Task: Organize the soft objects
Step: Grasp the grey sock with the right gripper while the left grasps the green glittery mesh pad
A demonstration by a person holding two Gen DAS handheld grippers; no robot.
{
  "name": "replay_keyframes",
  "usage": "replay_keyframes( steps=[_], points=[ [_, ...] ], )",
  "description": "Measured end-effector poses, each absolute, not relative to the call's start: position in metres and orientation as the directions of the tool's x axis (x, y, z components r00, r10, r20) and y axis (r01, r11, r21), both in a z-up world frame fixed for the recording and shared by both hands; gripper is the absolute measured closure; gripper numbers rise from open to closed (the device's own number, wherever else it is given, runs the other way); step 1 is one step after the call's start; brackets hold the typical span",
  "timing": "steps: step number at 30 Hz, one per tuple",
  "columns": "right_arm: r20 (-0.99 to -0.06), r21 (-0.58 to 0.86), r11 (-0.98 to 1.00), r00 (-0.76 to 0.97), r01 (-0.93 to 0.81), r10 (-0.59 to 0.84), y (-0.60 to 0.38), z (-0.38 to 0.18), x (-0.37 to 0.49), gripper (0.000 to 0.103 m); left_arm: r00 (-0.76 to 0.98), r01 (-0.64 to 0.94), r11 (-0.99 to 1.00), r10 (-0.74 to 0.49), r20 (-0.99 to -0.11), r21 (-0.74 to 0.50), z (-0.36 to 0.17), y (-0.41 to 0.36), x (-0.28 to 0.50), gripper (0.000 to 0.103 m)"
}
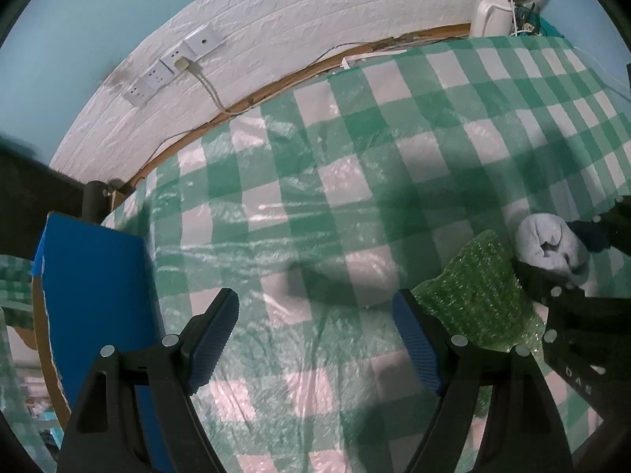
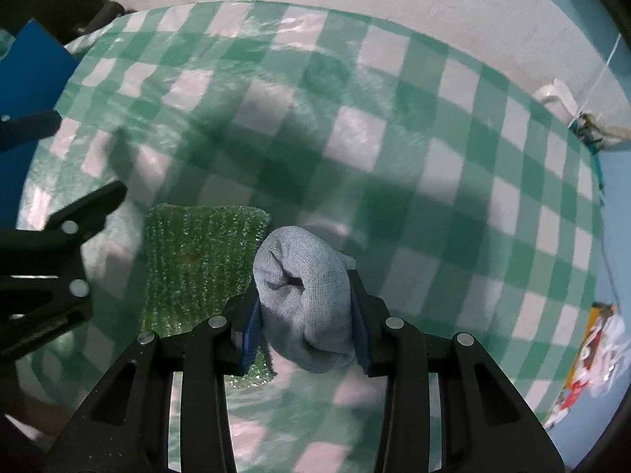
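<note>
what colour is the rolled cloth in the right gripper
Pale grey-blue rolled cloth, clearest in the right wrist view.

Open checked tablecloth (image 1: 355, 149) ahead, blue box (image 1: 98, 295) blocking left edge, white kettle (image 1: 491, 13) far corner

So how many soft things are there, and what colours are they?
Pale blue rolled towel: 1, squeezed in the right gripper.
Green sparkly scrubbing cloth: 1, lying flat on the checked tablecloth.
Total: 2 soft things.
The left gripper is open and holds nothing.
</note>
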State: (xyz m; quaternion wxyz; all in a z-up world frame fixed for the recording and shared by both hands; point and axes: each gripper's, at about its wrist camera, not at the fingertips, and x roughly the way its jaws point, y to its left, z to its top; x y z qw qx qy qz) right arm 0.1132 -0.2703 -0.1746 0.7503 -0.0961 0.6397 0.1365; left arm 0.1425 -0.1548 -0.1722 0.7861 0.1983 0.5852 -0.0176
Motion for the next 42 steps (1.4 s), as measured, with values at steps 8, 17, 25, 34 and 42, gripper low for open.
replay_keyframes(
  steps=[8,17,25,34,42],
  points=[
    [-0.987,0.056,0.945,0.126,-0.324,0.101,-0.255,-0.167,0.094,0.065,0.284,0.248,0.934,0.185,-0.941,0.258,-0.173,-0.150,0.133,0.021],
    [-0.987,0.000,0.946,0.153,-0.323,0.052,-0.269,-0.158,0.077,0.065,0.261,0.294,0.927,0.155,-0.953,0.232,-0.180,-0.186,0.114,0.021],
    [-0.987,-0.021,0.956,0.159,-0.294,0.027,-0.306,-0.157,0.067,0.065,0.231,0.280,0.946,0.098,-0.968,0.162,-0.181,-0.205,0.114,0.021],
    [-0.986,0.013,0.970,0.161,-0.242,0.053,-0.337,-0.164,0.075,0.065,0.160,0.120,0.993,-0.008,-0.987,0.011,-0.193,-0.203,0.118,0.021],
    [-0.984,0.033,0.970,0.164,-0.239,0.073,-0.342,-0.167,0.078,0.065,0.139,0.080,0.997,-0.005,-0.990,0.006,-0.207,-0.202,0.125,0.019]
  ],
)
